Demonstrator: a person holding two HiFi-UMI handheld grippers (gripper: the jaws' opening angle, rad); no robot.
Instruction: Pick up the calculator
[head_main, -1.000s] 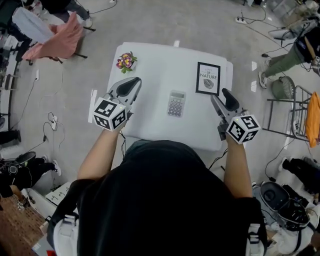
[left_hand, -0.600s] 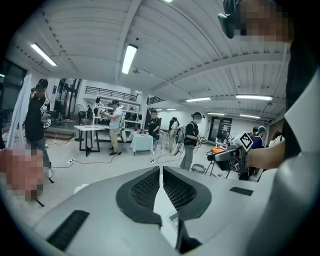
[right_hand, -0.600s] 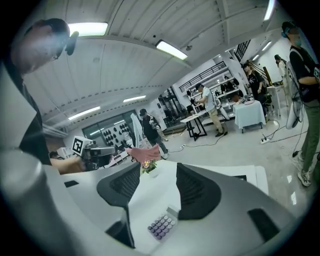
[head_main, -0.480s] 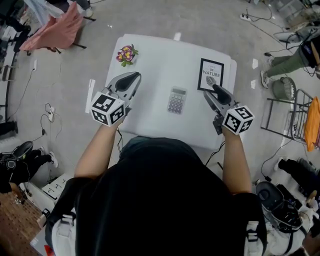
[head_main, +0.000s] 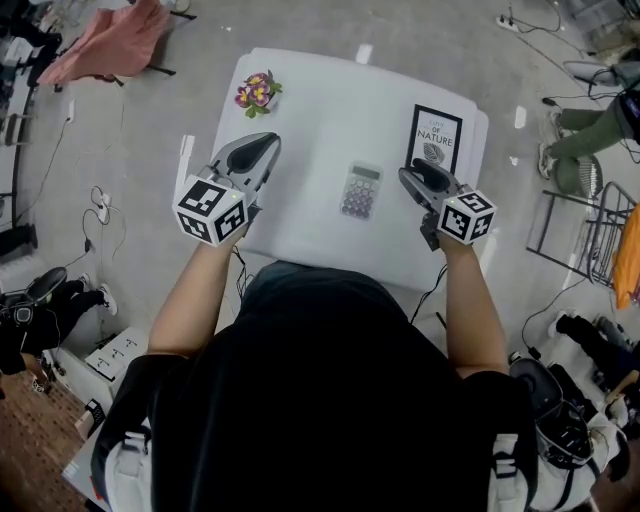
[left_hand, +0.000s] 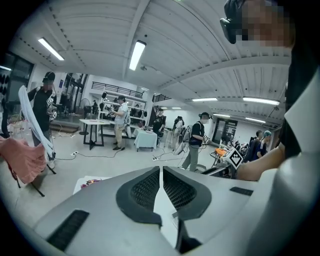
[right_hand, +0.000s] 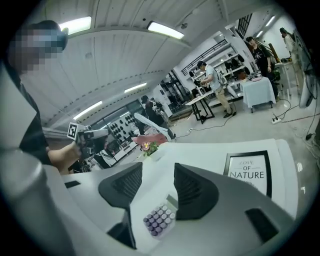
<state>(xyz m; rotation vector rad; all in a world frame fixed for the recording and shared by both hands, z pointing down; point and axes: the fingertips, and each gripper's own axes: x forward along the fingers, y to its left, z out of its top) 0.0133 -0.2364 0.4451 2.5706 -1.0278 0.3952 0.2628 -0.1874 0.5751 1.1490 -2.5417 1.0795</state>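
Right gripper (head_main: 412, 178) right of calculator (head_main: 360, 190), jaws closing, nothing gripped yet, aimed to grab; left gripper (head_main: 262, 148) shut, empty, idle.

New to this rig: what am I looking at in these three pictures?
No robot here: a person holds a two-jaw tool in each hand. One picture comes from a camera on the person's head, looking down; the other two cameras ride on the tools and look along their jaws. On the white table lie a calculator, a framed print and a small pot of flowers. The left tool is shut and empty. The right tool has its jaws apart and closing; the calculator shows in the gap, not gripped.
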